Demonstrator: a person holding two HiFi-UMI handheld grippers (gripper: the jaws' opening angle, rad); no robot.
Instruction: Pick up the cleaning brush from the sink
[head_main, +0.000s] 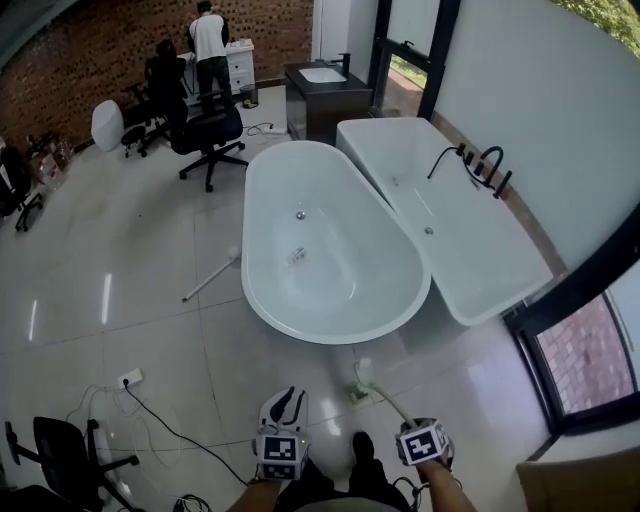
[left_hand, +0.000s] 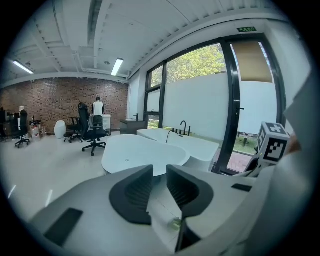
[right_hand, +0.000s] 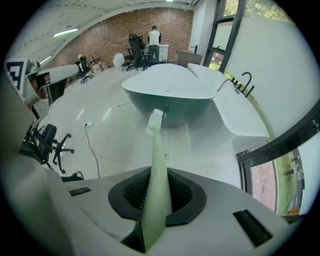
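The cleaning brush (right_hand: 156, 170) has a pale green handle and a white bristle head. My right gripper (right_hand: 156, 197) is shut on the handle, and the head sticks out past the jaws over the floor. In the head view the brush (head_main: 380, 395) slants up and left from the right gripper (head_main: 412, 430) at the bottom edge. Beside it my left gripper (head_main: 286, 404) stands open. Nothing is between the jaws of the left gripper (left_hand: 159, 187), which faces the tubs.
A white oval bathtub (head_main: 262, 290) stands ahead on the tiled floor, with a rectangular tub (head_main: 520, 270) against its right side. A dark vanity with a sink (head_main: 322, 75) stands behind. A white rod (head_main: 210, 275), cables (head_main: 170, 425), office chairs (head_main: 210, 135) and a person (head_main: 208, 40) are at the left.
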